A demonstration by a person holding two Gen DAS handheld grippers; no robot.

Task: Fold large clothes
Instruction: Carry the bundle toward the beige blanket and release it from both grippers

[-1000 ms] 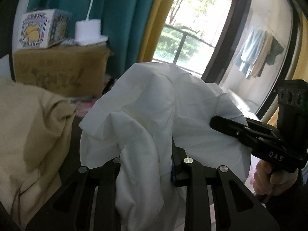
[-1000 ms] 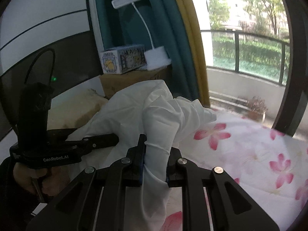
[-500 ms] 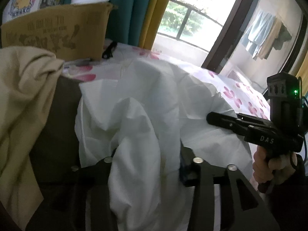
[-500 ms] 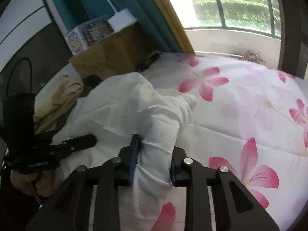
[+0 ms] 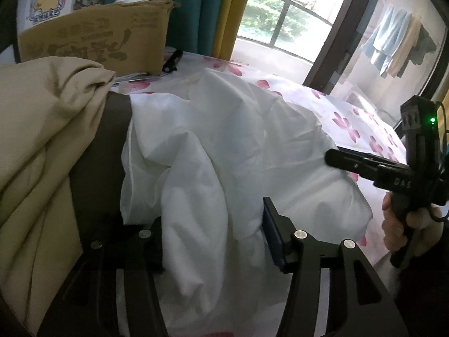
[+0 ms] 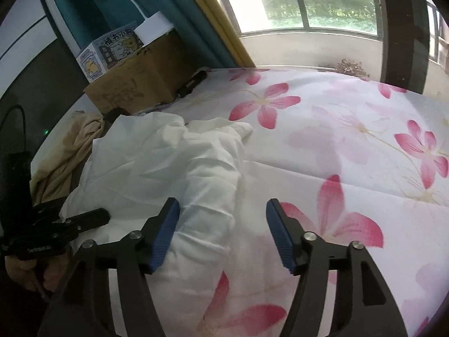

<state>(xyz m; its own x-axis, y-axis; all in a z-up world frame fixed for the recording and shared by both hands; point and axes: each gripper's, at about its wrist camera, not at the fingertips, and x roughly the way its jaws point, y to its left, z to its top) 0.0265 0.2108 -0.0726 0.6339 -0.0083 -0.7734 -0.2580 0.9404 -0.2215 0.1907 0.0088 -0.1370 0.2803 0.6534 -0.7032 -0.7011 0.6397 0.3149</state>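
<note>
The white garment point(image 5: 230, 151) hides the left gripper's point(image 5: 213, 233) left finger (lower frame); the beige cloth point(image 5: 42, 129) is cut off at left.

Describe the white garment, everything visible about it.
The white garment is thin, crinkled woven fabric, bunched in a loose heap rather than spread flat. It lies on the flowered sheet, its left edge over a dark cloth beside a beige one. One fold runs between the opening jaws of the left gripper, draping over the left finger. Another fold lies between the opening jaws of the right gripper, near the left pad, clear of the right one.
</note>
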